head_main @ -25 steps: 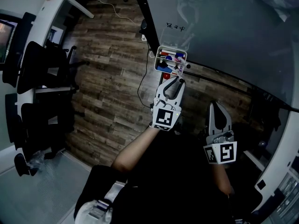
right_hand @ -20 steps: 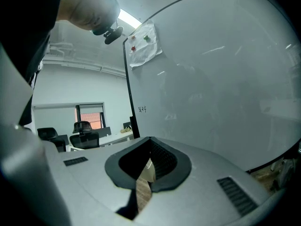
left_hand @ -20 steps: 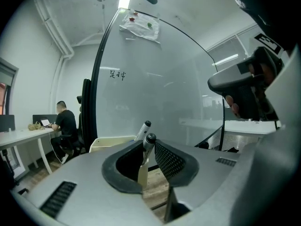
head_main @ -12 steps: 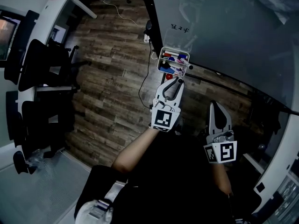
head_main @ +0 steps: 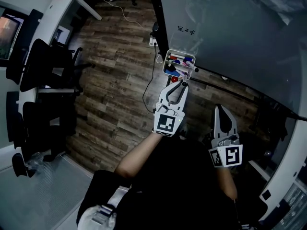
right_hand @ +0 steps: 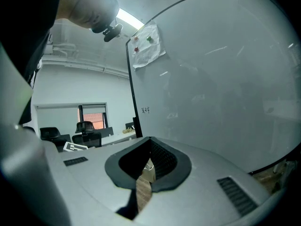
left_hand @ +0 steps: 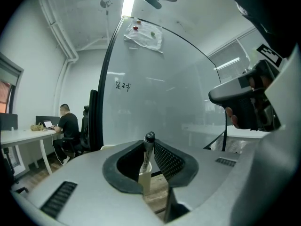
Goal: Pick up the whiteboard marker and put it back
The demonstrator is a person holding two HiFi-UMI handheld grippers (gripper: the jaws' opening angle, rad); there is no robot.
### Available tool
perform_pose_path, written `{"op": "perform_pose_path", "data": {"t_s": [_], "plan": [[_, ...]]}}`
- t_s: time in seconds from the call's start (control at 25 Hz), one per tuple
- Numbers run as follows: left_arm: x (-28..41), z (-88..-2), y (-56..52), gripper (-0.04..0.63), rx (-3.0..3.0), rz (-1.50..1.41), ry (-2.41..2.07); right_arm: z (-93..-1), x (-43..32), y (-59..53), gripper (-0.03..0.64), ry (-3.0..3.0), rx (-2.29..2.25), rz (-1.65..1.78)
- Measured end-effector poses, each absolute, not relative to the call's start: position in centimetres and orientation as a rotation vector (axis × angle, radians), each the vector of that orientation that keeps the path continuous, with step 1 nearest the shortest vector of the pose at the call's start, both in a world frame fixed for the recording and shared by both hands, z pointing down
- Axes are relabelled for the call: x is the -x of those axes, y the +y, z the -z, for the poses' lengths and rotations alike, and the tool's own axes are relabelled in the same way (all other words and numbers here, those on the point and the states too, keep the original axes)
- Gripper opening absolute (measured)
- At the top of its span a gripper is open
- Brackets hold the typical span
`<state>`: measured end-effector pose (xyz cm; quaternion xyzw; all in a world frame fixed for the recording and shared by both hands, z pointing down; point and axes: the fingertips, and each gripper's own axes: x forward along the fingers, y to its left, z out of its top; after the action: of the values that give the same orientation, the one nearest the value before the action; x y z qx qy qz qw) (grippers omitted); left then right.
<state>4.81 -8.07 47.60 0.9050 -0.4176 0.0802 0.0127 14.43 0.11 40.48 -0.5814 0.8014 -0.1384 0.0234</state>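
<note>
Jaws of the left tool (head_main: 182, 83) have just been closing, and a whiteboard marker (left_hand: 147, 155) stands upright between them. Otherwise both tools sit much where they were in the earlier head views.

Nearest, the right tool (head_main: 219, 108) is held low in front of the person's body. Its jaws are drawn together with nothing between them. It is well apart from the work and plays no part.

Ahead of it, the left tool reaches toward the whiteboard (head_main: 230, 28). Its own view shows both pads against the marker's barrel, with the black cap standing above the jaws: the tool is clamped on the marker. In the head view the tool's tip lies just beside the near edge of the white marker holder (head_main: 165, 63) on the board. The holder carries other pens (head_main: 178, 61) with red and blue parts. Whether the marker's lower end rests in the holder cannot be told.

Beyond lie the wood-plank floor (head_main: 115, 80) and, well to the left, office chairs (head_main: 43, 66).

Assessment: the grip appears made, so the pick-up is begun, but a clean lift is not confirmed. Remaining, by my judgement: raise the marker clear, return it to the holder, and release.
</note>
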Motion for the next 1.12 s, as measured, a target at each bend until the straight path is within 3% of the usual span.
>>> {"op": "perform_pose_path", "data": {"t_s": [1.12], "plan": [[-2.1, -41.3, -5.4, 0.075, -2.795, -0.101, -1.410, -39.4, -14.5, 1.2, 0.014, 2.495, 1.740, 0.365]]}}
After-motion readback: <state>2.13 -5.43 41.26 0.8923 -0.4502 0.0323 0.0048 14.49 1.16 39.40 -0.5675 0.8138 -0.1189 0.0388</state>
